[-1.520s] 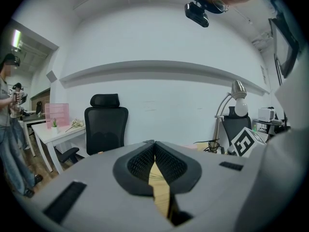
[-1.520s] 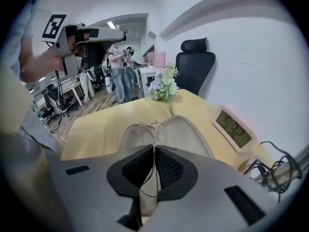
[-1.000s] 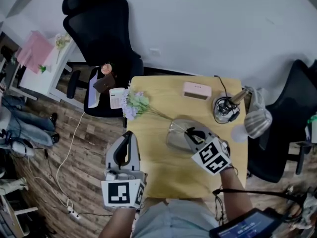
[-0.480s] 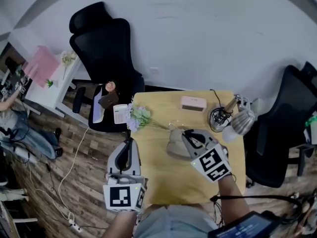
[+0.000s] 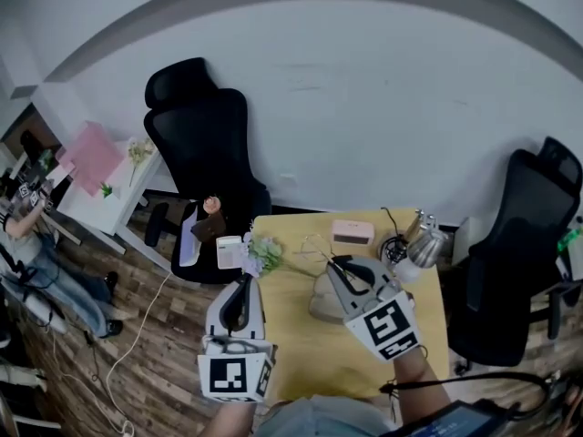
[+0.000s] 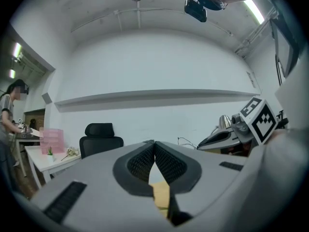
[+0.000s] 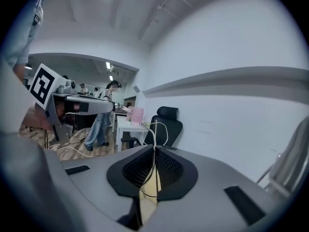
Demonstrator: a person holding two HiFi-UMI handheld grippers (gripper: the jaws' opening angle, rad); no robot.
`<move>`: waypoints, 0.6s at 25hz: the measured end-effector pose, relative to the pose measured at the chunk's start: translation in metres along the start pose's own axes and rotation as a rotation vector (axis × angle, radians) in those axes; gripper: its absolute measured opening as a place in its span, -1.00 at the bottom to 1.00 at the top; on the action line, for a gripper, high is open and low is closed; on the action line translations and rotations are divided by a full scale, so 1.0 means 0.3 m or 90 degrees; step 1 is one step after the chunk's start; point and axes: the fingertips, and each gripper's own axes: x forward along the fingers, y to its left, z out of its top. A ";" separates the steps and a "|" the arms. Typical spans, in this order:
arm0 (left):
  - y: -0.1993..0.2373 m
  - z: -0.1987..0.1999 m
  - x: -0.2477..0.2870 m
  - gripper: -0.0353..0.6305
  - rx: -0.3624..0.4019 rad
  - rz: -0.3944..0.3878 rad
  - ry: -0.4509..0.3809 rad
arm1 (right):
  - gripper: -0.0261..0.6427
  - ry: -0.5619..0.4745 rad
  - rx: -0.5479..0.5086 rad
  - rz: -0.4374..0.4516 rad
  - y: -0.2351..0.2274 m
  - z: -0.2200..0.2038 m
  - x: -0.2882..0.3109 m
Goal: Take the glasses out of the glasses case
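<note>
**Right gripper view.** The right gripper (image 7: 154, 151) is pinching the thin wire frame of the glasses (image 7: 154, 134) between its closed pads. The wire is rising above the jaw tips, in front of a white wall and a black chair (image 7: 167, 119).

**Left gripper view.** The left gripper (image 6: 154, 144) is holding nothing. Its pads are meeting at the tips. The other gripper's marker cube (image 6: 263, 122) is showing at the right.

**Head view.** Both grippers are hovering over the yellow table (image 5: 301, 367), the left one at its left edge. The grey glasses case (image 5: 319, 304) is lying on the table, partly covered by the right gripper. Flowers (image 5: 265, 255), a pink box (image 5: 352, 232) and a lamp (image 5: 422, 245) are standing along the far side.
</note>
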 end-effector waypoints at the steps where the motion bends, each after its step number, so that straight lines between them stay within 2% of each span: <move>1: -0.002 0.016 0.001 -0.88 0.001 -0.001 -0.008 | -0.83 -0.013 -0.006 -0.006 -0.006 0.030 -0.009; 9: -0.010 0.147 0.024 -0.88 0.005 -0.006 -0.069 | -0.83 -0.126 -0.022 -0.063 -0.054 0.269 -0.104; 15: -0.013 0.214 0.041 -0.88 0.009 -0.008 -0.098 | -0.83 -0.185 -0.021 -0.099 -0.080 0.379 -0.155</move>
